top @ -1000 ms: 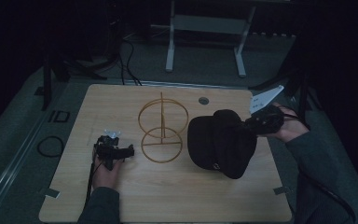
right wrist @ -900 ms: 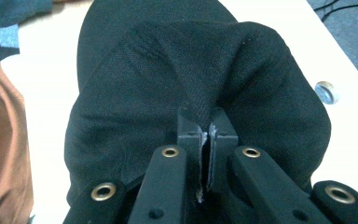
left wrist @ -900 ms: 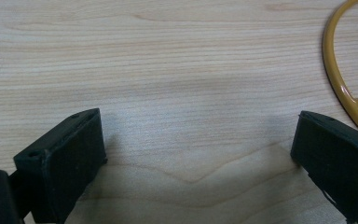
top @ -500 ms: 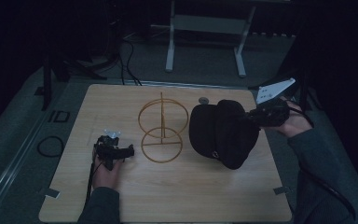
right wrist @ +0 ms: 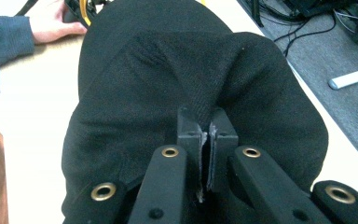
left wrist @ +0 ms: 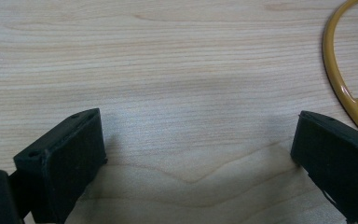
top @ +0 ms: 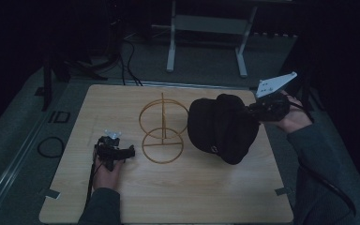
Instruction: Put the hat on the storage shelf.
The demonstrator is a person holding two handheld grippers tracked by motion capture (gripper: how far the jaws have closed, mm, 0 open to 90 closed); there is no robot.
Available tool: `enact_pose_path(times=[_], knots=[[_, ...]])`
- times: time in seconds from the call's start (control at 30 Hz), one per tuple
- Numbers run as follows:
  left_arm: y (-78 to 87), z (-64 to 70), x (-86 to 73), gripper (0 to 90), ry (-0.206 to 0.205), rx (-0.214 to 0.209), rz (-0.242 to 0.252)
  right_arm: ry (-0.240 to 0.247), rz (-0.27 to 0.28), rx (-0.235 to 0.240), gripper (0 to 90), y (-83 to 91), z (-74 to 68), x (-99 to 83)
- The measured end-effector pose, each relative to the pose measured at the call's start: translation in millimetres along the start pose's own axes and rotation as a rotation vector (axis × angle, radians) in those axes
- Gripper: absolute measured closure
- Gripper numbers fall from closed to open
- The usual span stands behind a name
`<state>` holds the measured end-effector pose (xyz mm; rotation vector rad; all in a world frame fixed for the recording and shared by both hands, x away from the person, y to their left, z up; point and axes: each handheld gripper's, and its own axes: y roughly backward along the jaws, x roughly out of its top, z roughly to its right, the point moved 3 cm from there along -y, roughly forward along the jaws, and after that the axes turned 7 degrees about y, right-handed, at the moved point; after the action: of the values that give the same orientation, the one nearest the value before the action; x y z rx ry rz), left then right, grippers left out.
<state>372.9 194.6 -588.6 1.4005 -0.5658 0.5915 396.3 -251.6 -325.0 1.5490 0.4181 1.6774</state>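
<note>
A black cap (top: 222, 129) hangs in the air over the right half of the wooden table (top: 168, 206), pinched at its edge by my right gripper (top: 258, 111), which is shut on it. In the right gripper view the cap (right wrist: 191, 84) bulges ahead of the closed jaws of my right gripper (right wrist: 208, 135). A yellow wire stand (top: 162, 133) with two rings on a post rises at the table's middle, just left of the cap. My left gripper (top: 122, 152) rests on the table left of the stand, open, with bare wood between its jaws (left wrist: 198, 154). The stand's base ring (left wrist: 342, 88) curves past its right jaw.
Cables (top: 126, 56) and a white metal frame (top: 206, 28) lie on the grey floor beyond the table's far edge. A black cable loop (top: 50, 146) lies left of the table. The person's left hand (right wrist: 51, 23) rests on the table beyond the cap.
My right gripper has lifted the cap off the table and carried it up and to the left, toward the stand. The left gripper has stayed where it was.
</note>
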Motion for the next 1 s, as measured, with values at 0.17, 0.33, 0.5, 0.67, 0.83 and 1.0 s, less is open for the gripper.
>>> enact_pose_path(times=[0.17,0.33,0.5,0.67,0.83,1.0], knots=[[0.0,0.0,0.0,2.4,0.0,0.0,0.0,-0.005,0.019,0.008,86.4,0.7,1.4,3.3],[0.0,0.0,0.0,2.4,0.0,0.0,0.0,-0.02,0.066,0.006,86.5,3.4,3.3,5.6],[0.0,0.0,0.0,2.4,0.0,0.0,0.0,-0.016,0.081,-0.002,86.5,5.2,3.6,10.2],[0.0,0.0,0.0,2.4,0.0,0.0,0.0,-0.006,0.079,-0.009,86.5,6.9,4.5,16.8],[0.0,0.0,0.0,2.4,0.001,0.0,0.0,0.0,0.063,-0.007,86.5,7.2,5.7,21.0],[0.0,0.0,0.0,2.4,0.0,0.0,0.0,0.016,0.035,-0.009,86.4,8.9,7.3,28.3]])
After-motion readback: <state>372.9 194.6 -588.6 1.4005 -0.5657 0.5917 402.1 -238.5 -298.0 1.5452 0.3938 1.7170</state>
